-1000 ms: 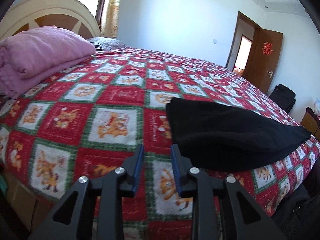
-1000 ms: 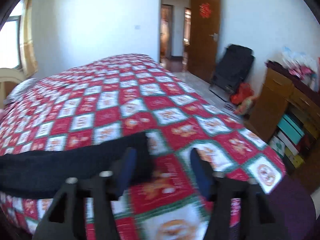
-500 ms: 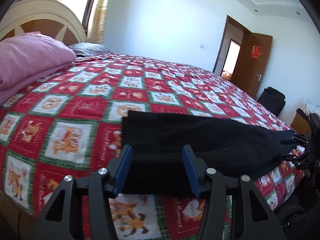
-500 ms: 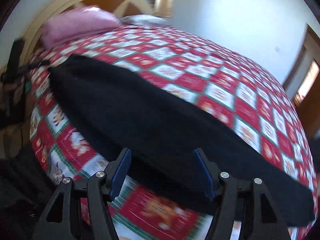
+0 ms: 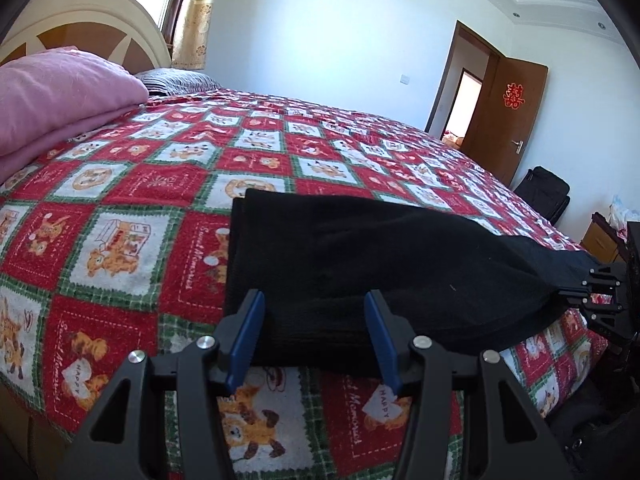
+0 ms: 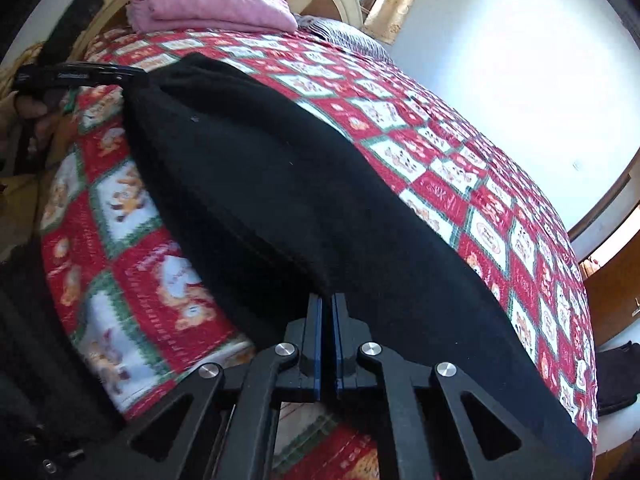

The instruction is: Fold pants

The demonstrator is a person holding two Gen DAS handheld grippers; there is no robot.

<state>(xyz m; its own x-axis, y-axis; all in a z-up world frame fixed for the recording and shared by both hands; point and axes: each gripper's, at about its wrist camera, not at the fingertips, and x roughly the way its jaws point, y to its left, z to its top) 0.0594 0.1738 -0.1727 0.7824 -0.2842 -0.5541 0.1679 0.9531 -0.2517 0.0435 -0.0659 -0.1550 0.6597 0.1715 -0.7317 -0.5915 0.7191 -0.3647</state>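
Note:
Black pants (image 5: 360,260) lie folded lengthwise along the near edge of a bed with a red, green and white patterned cover (image 5: 160,208). My left gripper (image 5: 314,332) is open, its blue pads on either side of the pants' near end at the bed edge. My right gripper (image 6: 327,312) is shut on the near edge of the pants (image 6: 280,184) at the other end. The right gripper also shows at the far right of the left wrist view (image 5: 596,292), and the left gripper at the upper left of the right wrist view (image 6: 120,74).
A folded pink blanket (image 5: 52,96) and a grey pillow (image 5: 176,80) lie by the cream headboard (image 5: 88,20). A brown door (image 5: 512,116) stands open at the far side. A black bag (image 5: 544,196) and a wooden cabinet (image 5: 600,244) stand past the bed's foot.
My right gripper has swung round toward the pants and closed on their near edge. My left gripper has opened and moved up to the pants' end.

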